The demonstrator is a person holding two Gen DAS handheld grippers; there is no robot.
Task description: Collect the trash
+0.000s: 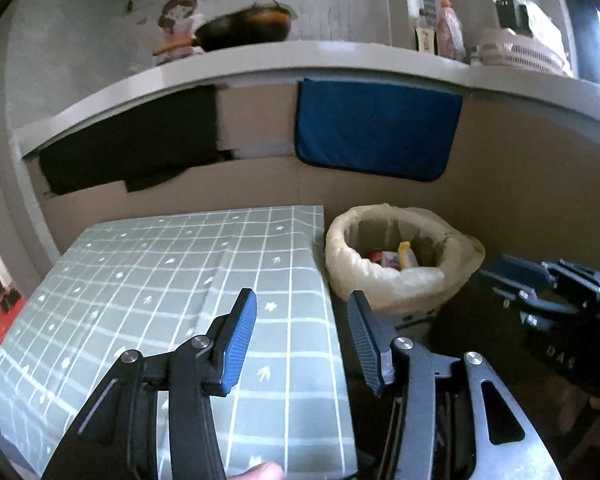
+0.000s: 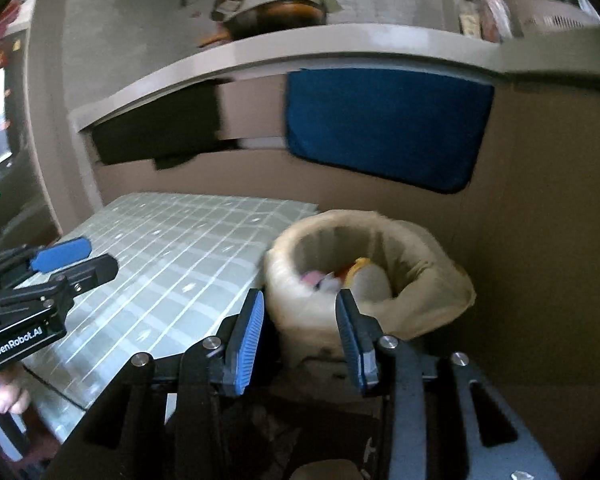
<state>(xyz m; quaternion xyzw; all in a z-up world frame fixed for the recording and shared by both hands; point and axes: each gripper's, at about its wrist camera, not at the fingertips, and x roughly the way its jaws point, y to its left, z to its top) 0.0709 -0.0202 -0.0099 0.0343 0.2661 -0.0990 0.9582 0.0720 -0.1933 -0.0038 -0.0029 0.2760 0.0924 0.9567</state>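
Checked tablecloth (image 1: 152, 280) bare beneath counter (image 1: 260, 60); trash (image 1: 396, 258) inside lined bin (image 1: 340, 248) touching table's right edge; left gripper (image 1: 300, 340) and right gripper (image 2: 300, 332) both spread, gripping nothing.

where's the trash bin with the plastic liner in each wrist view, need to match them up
Left wrist: the trash bin sits right of centre, just beyond the right edge of the checked tablecloth.
Right wrist: the trash bin is at centre, right behind the open right gripper.
Shared landmark: the blue cloth hanging above the bin in both views.
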